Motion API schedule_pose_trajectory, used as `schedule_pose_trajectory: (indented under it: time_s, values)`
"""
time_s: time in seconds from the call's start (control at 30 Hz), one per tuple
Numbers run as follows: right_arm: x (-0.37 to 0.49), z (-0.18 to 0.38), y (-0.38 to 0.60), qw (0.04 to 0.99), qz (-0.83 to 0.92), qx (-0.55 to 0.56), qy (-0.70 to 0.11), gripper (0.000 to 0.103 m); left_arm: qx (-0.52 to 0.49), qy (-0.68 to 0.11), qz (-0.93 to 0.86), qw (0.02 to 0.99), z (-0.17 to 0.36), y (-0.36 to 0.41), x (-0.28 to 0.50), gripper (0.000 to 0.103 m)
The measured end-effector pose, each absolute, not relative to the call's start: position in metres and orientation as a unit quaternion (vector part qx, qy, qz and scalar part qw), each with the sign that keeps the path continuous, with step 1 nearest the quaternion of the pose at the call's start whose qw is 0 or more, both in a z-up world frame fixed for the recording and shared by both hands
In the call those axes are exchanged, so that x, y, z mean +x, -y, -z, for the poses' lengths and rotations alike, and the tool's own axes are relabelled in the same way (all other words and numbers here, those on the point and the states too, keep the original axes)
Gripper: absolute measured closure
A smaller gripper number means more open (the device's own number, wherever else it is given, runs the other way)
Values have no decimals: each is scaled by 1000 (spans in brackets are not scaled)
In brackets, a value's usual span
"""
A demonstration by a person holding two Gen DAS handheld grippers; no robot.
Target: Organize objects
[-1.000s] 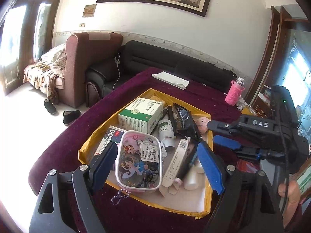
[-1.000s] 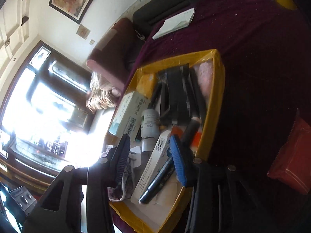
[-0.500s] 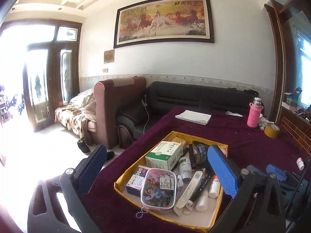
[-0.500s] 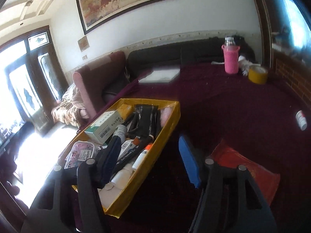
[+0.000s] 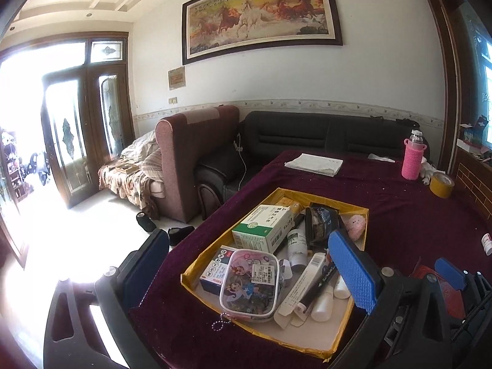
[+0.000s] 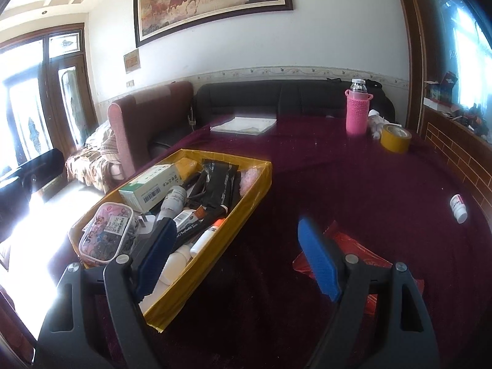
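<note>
Now we hold our left claw (image 5: 249,270) and right claw (image 6: 243,258) spread wide and empty above the maroon-clothed surface (image 6: 353,184), where the yellow cardboard tray (image 6: 246,212) of jumbled toiletries sits.

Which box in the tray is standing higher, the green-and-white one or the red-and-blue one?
The green-and-white box: it rises above the other contents mid-tray, while the red-and-blue box lies low, half under the cartoon pouch.

Tablecloth (image 6: 353,184): deep maroon, lightly speckled; tray (image 5: 196,272): yellow rim, pale floor. Pouch (image 5: 249,286): clear with pink cartoon-girl print; medicine box (image 5: 261,227): white and green; bottle (image 6: 356,113): pink knitted sleeve; tape roll (image 6: 395,138): yellow. Gripper pads (image 6: 318,261): blue, textured; packet (image 6: 363,252): red.
</note>
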State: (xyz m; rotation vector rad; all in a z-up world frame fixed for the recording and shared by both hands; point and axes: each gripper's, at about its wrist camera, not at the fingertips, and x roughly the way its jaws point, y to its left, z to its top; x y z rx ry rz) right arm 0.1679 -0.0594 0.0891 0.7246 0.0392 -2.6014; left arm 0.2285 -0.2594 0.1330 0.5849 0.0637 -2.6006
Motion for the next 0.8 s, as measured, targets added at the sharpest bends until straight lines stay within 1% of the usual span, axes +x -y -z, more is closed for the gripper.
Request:
schedule_pose_trajectory:
  time_s: [0.23, 0.6, 0.67, 0.73, 0.8]
  values:
    - [164, -78, 63, 217, 935, 281, -16, 21, 241, -23, 941, 236, -122, 264, 220, 1]
    - [165, -73, 72, 222, 929, 295, -29, 21, 252, -24, 937, 240, -114, 269, 215, 1]
    - [165, -72, 73, 223, 928, 298, -31, 21, 249, -32, 943, 219, -115, 270, 215, 1]
    - [167, -71, 75, 225, 927, 298, -35, 21, 251, -52, 951, 173, -117, 273, 214, 1]
    - [168, -71, 76, 225, 928, 295, -40, 21, 258, -65, 951, 158, -119, 274, 213, 1]
